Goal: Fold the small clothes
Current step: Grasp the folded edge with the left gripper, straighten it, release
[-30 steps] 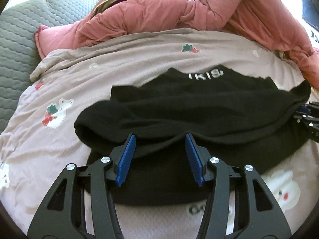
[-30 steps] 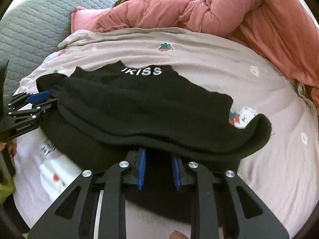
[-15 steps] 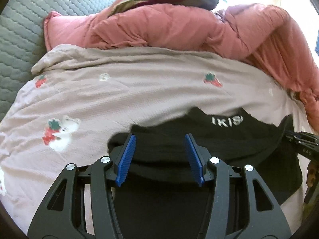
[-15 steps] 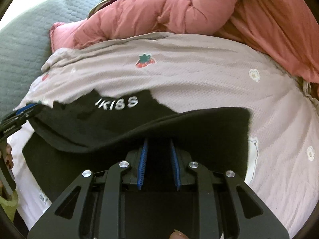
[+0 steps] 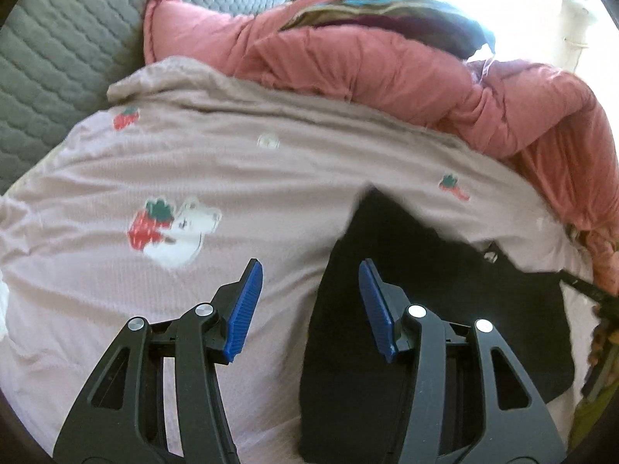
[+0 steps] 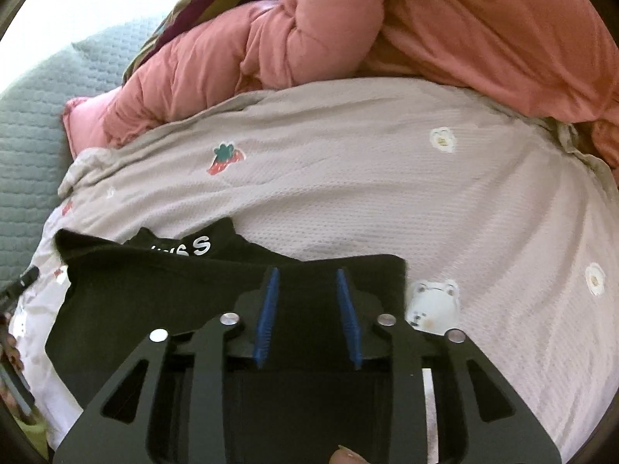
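A: What's changed, starting closest in?

B: The right claw was pinched on the folded edge of the black garment a second ago. Its blue pads have just been spreading, and now they stand a little apart with the dark cloth lying beneath and between them, not visibly pressed. I'd call that a release.

A: And the left claw?

B: Half open, as it was a second ago, and gripping nothing. A second ago the rolled black hem sat right between its fingers; now its left pad is over bare bedspread and only the right one overlaps the cloth.

A: So where's the garment?

B: Lying on the bed, near edge folded over toward the neckline, whose white lettering peeks out beyond. It looks much flatter than the bulging roll from before. I judge this fold laid down, with another fold or some smoothing probably left.

A: Pose?

B: Both claws angle downward at the bed, and the horizon in each view has tilted, so the wrists have rolled. Beyond lie the pink duvet and a grey quilted headboard.
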A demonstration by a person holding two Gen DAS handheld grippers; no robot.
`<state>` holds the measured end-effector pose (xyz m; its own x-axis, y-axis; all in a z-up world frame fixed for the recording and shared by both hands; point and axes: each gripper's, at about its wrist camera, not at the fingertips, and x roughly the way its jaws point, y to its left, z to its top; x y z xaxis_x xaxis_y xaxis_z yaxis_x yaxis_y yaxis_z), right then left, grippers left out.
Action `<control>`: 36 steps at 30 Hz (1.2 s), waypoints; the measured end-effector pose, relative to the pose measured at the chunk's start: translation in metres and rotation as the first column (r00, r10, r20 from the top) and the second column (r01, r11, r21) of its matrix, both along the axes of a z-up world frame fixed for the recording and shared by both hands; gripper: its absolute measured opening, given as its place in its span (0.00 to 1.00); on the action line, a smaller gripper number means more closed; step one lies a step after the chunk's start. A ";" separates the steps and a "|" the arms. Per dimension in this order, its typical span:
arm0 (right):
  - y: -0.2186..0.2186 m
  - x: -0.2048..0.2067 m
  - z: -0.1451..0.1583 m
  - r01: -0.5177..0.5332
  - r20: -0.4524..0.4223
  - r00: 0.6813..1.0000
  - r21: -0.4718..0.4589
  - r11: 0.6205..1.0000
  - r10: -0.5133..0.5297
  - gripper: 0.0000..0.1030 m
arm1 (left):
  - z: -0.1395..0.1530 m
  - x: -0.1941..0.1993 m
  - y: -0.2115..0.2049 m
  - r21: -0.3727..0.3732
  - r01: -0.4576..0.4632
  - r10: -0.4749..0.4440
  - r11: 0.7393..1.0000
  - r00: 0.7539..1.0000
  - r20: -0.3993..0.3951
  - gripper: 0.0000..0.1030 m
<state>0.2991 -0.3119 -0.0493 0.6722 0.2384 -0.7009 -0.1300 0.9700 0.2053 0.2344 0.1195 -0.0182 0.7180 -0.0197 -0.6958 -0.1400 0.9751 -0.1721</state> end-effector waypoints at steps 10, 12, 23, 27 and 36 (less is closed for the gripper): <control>-0.020 -0.015 -0.015 0.036 0.005 0.999 -0.051 0.998 -0.036 0.46 | -0.046 -0.006 -0.005 -0.089 0.027 -0.034 0.996 0.996 -0.079 0.45; -0.020 -0.011 -0.021 0.037 -0.014 0.999 -0.046 0.998 -0.038 0.46 | -0.050 -0.010 -0.011 -0.098 0.040 -0.048 0.994 0.996 -0.078 0.45; -0.016 0.000 -0.031 0.005 -0.071 0.997 0.003 1.000 -0.005 0.11 | -0.046 -0.021 -0.042 0.036 0.091 -0.090 0.995 0.996 -0.024 0.07; -0.010 -0.004 -0.004 -0.009 0.021 1.000 -0.026 1.000 0.009 0.08 | -0.035 -0.027 -0.032 0.011 0.058 -0.058 0.998 0.998 0.003 0.07; -0.006 0.010 -0.043 0.046 -0.057 0.997 -0.145 0.988 -0.055 0.17 | -0.057 -0.024 -0.030 0.025 0.034 -0.032 0.999 0.997 -0.069 0.18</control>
<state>0.3089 -0.3184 -0.0922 0.6357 0.0992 -0.7655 -0.0717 0.9950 0.0694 0.2102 0.0897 -0.0749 0.6677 -0.0239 -0.7441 -0.1183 0.9834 -0.1377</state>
